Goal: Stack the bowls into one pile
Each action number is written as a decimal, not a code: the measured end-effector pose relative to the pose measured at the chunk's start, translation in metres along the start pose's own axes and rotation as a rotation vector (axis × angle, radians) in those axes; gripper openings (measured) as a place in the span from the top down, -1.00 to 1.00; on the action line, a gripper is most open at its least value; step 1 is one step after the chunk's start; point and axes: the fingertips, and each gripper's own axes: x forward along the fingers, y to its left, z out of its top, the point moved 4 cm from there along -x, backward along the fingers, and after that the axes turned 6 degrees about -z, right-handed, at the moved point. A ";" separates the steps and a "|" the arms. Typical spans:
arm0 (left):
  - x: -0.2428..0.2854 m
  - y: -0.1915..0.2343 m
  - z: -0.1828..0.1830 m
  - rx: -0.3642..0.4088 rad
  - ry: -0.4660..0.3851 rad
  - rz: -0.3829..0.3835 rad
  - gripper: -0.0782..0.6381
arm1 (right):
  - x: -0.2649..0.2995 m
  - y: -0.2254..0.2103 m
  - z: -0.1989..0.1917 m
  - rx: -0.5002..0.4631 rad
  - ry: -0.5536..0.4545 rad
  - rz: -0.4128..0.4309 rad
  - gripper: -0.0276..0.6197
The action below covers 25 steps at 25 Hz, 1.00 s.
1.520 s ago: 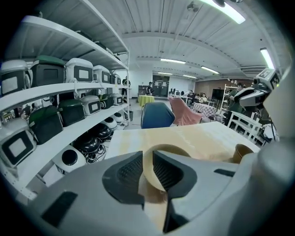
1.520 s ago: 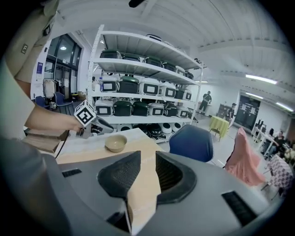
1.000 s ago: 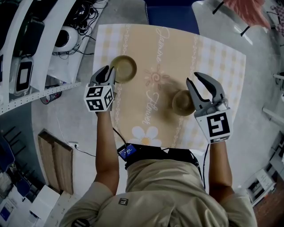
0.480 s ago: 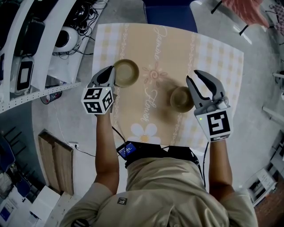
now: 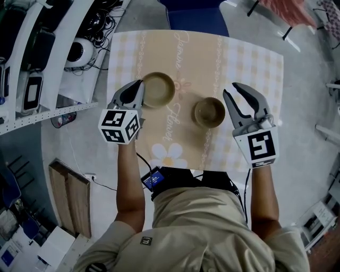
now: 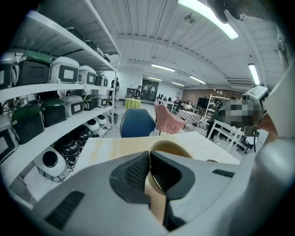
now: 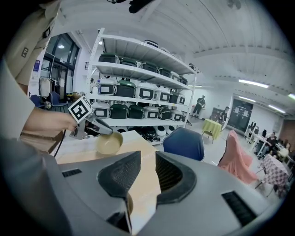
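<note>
Pinching the near rim of the paler bowl (image 5: 158, 89), your left claw (image 5: 139, 88) is closed down to a thin slit, with only the bowl's wall between the ribbed pads (image 6: 138, 171). That bowl sits at the left side of the desk (image 5: 255, 64), over the tan middle band of the patterned cloth (image 5: 202, 53). Its open mouth faces up. From the pictures you cannot tell whether its base rests on the cloth or hangs just above it.

Your right claw (image 5: 230, 92) holds nothing. Its jaws stand apart, and the right gripper view shows only cloth in the gap between them. The browner bowl (image 5: 209, 112) stands upright on the cloth just to the left of that claw's inner finger, outside the jaws. Whether the finger touches the bowl's side cannot be made out.

The two bowls are near each other but apart, with a strip of cloth between them; the paler one lies farther from you and more to the left. A blue chair (image 5: 194, 16) stands at the far edge of the desk. Shelves (image 5: 32, 64) of appliances run along your left.
</note>
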 end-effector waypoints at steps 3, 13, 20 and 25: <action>0.003 -0.029 0.008 0.014 -0.006 -0.023 0.73 | -0.021 -0.011 -0.007 0.003 0.000 -0.015 0.61; 0.022 -0.087 0.010 0.046 0.017 -0.104 0.73 | -0.058 -0.031 -0.029 0.024 -0.007 -0.059 0.61; 0.041 -0.123 0.001 0.057 0.049 -0.142 0.73 | -0.081 -0.047 -0.054 0.038 0.007 -0.080 0.61; 0.053 -0.142 -0.010 0.058 0.079 -0.158 0.73 | -0.093 -0.056 -0.069 0.053 0.016 -0.092 0.61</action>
